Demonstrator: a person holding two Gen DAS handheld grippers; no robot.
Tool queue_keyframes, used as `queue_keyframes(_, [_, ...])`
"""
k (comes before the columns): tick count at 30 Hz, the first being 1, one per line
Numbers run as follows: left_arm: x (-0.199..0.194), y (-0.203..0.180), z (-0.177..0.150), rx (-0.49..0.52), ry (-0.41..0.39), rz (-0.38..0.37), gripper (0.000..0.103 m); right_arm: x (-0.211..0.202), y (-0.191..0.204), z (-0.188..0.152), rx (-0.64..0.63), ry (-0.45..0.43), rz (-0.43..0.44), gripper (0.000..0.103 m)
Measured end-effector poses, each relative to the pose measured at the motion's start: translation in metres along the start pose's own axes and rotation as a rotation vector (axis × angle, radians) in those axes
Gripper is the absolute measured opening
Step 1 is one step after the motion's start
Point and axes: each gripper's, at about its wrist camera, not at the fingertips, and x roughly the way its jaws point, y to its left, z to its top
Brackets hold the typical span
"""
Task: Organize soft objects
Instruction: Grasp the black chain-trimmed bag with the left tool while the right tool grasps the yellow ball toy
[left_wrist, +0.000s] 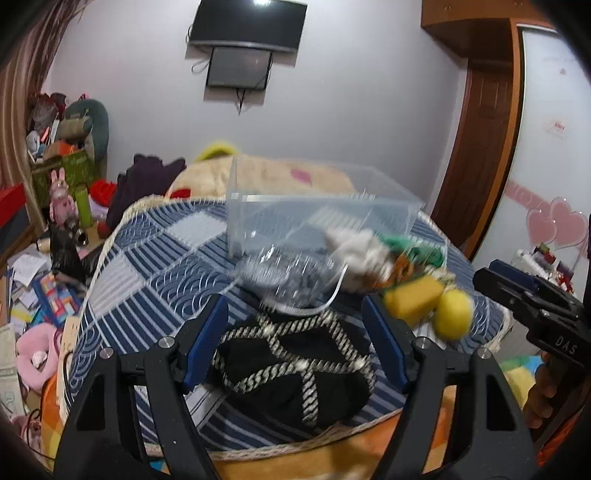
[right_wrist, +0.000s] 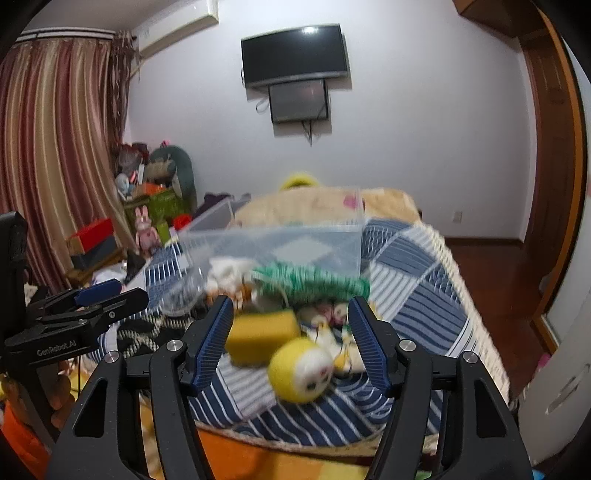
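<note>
Blue-padded fingers of the right tool (right_wrist: 290, 341) stand wide apart, nothing gripped; yellow sponge (right_wrist: 262, 338) and yellow ball toy (right_wrist: 301, 371) lie btwn them on the bed quilt (right_wrist: 424, 295), ball nearer the cam, sponge just behind and left. Sponge long axis runs approx. across the finger gap, so closing would pinch its ends. Left tool (left_wrist: 295, 341) also wide open, empty, w/ a black rope-trimmed pouch (left_wrist: 295, 369) btwn its fingers. Right tool is the nearer one for sponge and ball; left tool for the pouch.

Beyond: green yarn bundle (right_wrist: 314, 282) and white fluffy item (right_wrist: 229, 275), touching, motion-blurred. Behind them a clear plastic bin (right_wrist: 280, 247), open top, apparently empty; judged the drop target. Ball toy: round, fuzzy, white face patch. Sponge: blocky, will likely compress under grip.
</note>
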Motion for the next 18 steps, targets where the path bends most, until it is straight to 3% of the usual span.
queue_keyframes(5, [0.013, 0.009, -0.011, -0.011, 0.07, 0.004, 0.075, 0.006, -0.002, -0.006, -0.011, 0.04, -0.044, 0.061])
queue_keyframes(10, [0.024, 0.015, -0.024, -0.021, 0.138, -0.026, 0.08, 0.01, -0.006, -0.01, 0.014, 0.077, -0.015, 0.061])
queue_keyframes(14, [0.026, 0.01, -0.031, -0.002, 0.147, -0.042, 0.085, 0.014, -0.001, -0.012, -0.006, 0.095, -0.008, 0.061])
queue_keyframes(18, [0.028, 0.006, -0.036, 0.005, 0.154, -0.053, 0.085, 0.025, 0.001, -0.017, -0.016, 0.139, -0.001, 0.049])
